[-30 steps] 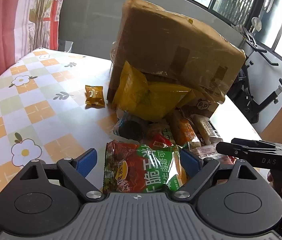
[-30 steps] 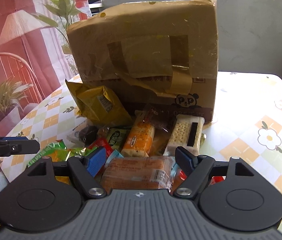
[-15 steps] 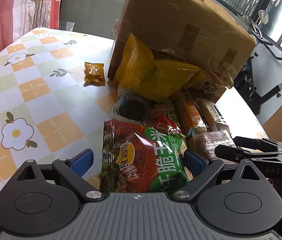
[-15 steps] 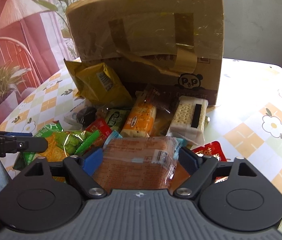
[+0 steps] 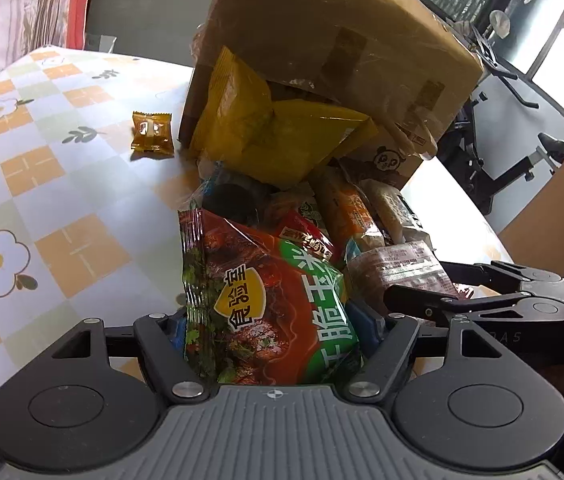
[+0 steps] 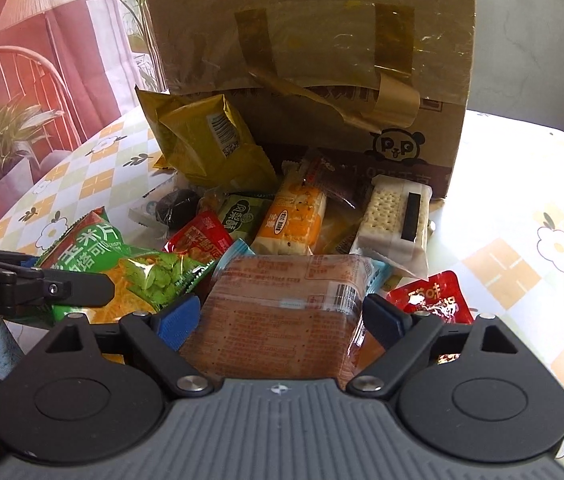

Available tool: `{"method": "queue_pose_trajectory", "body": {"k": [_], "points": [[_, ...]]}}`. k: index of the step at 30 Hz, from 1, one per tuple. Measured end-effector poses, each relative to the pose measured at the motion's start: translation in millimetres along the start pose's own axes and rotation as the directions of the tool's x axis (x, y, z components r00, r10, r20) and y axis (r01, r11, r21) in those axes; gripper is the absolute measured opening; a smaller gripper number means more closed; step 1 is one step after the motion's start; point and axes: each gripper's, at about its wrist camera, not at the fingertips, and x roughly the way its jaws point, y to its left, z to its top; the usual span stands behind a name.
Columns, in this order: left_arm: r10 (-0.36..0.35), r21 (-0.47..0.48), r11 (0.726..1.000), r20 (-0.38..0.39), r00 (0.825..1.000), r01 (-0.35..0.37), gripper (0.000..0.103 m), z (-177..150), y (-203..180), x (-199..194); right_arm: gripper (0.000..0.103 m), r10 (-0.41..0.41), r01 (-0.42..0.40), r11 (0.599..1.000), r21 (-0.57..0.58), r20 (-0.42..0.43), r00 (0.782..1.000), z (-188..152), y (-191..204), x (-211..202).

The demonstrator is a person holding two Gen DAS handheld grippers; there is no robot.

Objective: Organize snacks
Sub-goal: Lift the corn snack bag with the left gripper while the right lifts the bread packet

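Snacks pile (image 6: 282, 216) mid-frame before cardboard box (image 6: 314, 52). Left hand-held gripper (image 5: 273, 324) clamps red-green chip bag (image 5: 265, 304); right hand-held gripper (image 6: 282, 316) pinches clear-wrapped cracker pack (image 6: 286, 304).

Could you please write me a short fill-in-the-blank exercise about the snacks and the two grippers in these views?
1. The left gripper is shut on the red and ____ chip bag.
2. The right gripper grips the clear-wrapped ____ cracker pack.
3. The small amber candy lies alone on the ____ tablecloth.
4. The cardboard box carries a ____ logo near its lower corner.

Missing words: green; brown; checked; panda
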Motion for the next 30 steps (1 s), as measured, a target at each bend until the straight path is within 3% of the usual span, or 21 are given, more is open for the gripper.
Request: {"method": "queue_pose_trajectory", "body": {"k": [15, 22, 30], "points": [[0.091, 0.0, 0.996, 0.161, 0.983, -0.092, 0.073, 15.8, -0.8, -31.9, 0.092, -0.01, 0.011, 1.0, -0.022, 0.012, 1.0, -2.1, 2.9, 5.4], [0.116, -0.011, 0.993, 0.166, 0.979, -0.116, 0.073, 15.3, -0.4, -33.7, 0.092, -0.025, 0.026, 0.998, -0.051, 0.021, 0.999, -7.2, 2.8, 7.1], [0.128, -0.008, 0.992, 0.158, 0.979, -0.128, 0.073, 13.9, -2.1, -34.6, 0.085, -0.015, 0.018, 0.999, -0.052, 0.053, 0.998, -12.3, 1.1, 3.7]]}}
